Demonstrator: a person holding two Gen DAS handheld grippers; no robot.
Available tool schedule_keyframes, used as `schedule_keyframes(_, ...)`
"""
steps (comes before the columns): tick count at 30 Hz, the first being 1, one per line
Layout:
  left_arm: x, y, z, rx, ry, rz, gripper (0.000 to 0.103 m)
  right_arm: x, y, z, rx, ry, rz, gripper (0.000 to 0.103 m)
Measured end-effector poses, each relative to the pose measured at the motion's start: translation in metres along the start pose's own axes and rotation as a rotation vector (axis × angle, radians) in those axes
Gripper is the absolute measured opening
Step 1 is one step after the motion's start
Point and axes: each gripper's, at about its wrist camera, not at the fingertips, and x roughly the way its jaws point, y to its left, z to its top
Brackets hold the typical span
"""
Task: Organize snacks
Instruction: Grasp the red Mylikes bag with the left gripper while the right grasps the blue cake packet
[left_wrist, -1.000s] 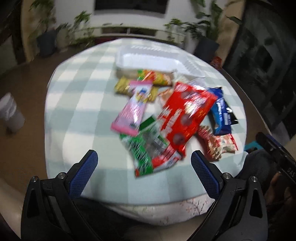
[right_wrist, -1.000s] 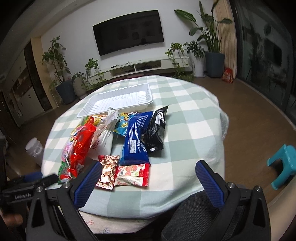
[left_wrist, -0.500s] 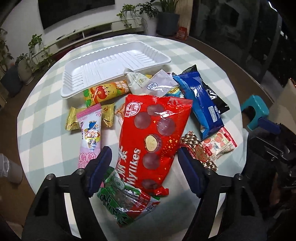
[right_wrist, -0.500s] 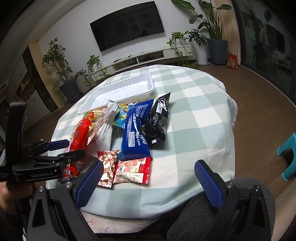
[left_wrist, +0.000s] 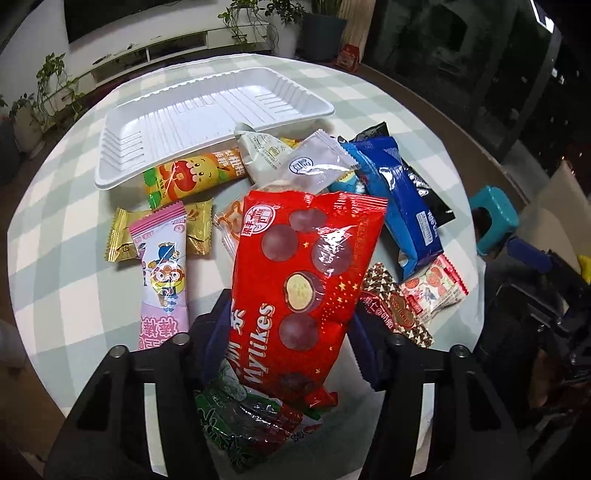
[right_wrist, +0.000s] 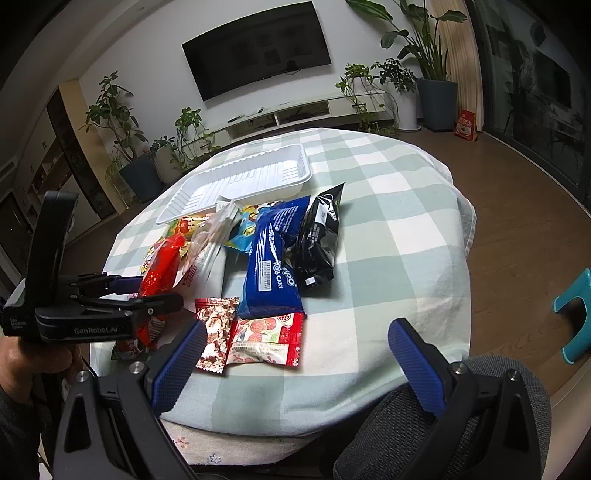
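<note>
The left claw (left_wrist: 290, 332), just closing, clamps the near end of the red snack bag (left_wrist: 299, 273), a light, crinkly, slippery pouch; the right claw (right_wrist: 295, 369) stands apart.

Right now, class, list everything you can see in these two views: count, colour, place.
tray: one, white, empty, far side of table
tablecloth: one, green-and-white checked
Mylikes bag: one, red, middle of pile
stick pack: one, pink, left of it
gold packet: count unclear, under the pink pack
orange pack: one, by the tray's near rim
clear sachet: one, behind the red bag
roll cake pack: one, blue, right side
black pack: one, beside the blue
strawberry packet: one, red-and-white, near right
brown packet: one, beside it
green pack: one, under the red bag
stool: one, teal, on the floor
left gripper: jaws just closing, gripping the red bag
right gripper: open, holding nothing
</note>
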Motion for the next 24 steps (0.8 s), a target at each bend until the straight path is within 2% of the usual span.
schedule_keyframes(7, -0.001, 0.008, -0.001, -0.029, -0.002, -0.036, 0.037, 0.003, 0.005, -0.002, -0.013, 0.011, -0.007, 0.094)
schedule_keyframes(12, -0.009, 0.017, -0.003, -0.068, -0.037, -0.05, 0.035, 0.005, 0.006, -0.001, -0.02, 0.029, -0.004, 0.086)
schedule_keyframes(17, -0.034, 0.038, -0.008, -0.155, -0.136, -0.092, 0.035, 0.005, 0.01, 0.008, -0.028, 0.036, 0.005, 0.083)
schedule_keyframes(21, -0.051, 0.062, -0.019, -0.257, -0.25, -0.178, 0.035, 0.009, 0.013, 0.026, -0.033, 0.021, 0.011, 0.081)
schedule_keyframes(24, -0.056, 0.077, -0.029, -0.31, -0.311, -0.226, 0.035, 0.02, 0.014, 0.037, -0.023, 0.048, 0.029, 0.07)
